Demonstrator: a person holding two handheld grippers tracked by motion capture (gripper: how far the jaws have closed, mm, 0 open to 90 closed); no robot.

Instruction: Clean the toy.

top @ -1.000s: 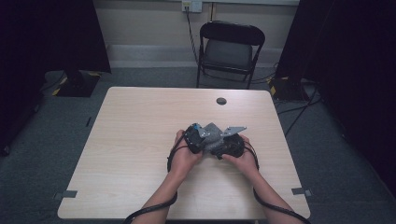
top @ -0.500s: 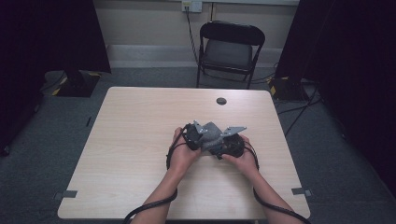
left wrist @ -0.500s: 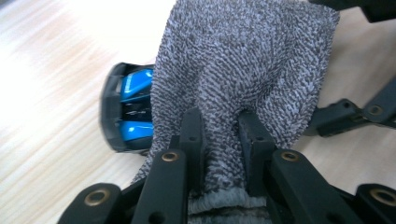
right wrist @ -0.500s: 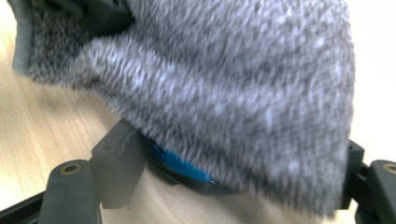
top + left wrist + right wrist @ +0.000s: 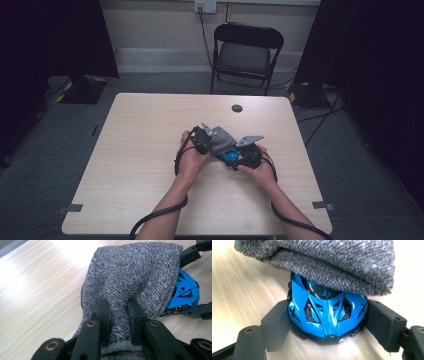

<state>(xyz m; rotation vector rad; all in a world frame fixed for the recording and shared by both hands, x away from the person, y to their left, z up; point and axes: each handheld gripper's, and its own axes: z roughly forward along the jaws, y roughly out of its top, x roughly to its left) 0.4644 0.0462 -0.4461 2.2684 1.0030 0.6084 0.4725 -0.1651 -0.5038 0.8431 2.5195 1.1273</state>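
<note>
A grey towelling cloth (image 5: pixel 135 280) lies draped over a shiny blue toy car (image 5: pixel 327 312) near the middle of the wooden table (image 5: pixel 140 150). My left gripper (image 5: pixel 117 307) is shut on a pinched fold of the cloth (image 5: pixel 220 141), its jaws close together. My right gripper (image 5: pixel 327 320) is shut on the car, one pad on each side of its body, with the car's end towards the camera. In the left gripper view the car (image 5: pixel 186 291) peeks out from under the cloth's right edge. From above, the left gripper (image 5: pixel 206 142) and the right gripper (image 5: pixel 239 159) sit side by side.
A small dark round thing (image 5: pixel 237 108) lies on the table's far side. A black folding chair (image 5: pixel 245 52) stands behind the table. Cables trail from both grippers off the near edge.
The cloth has shifted slightly over the car with the left hand. The right hand has kept still.
</note>
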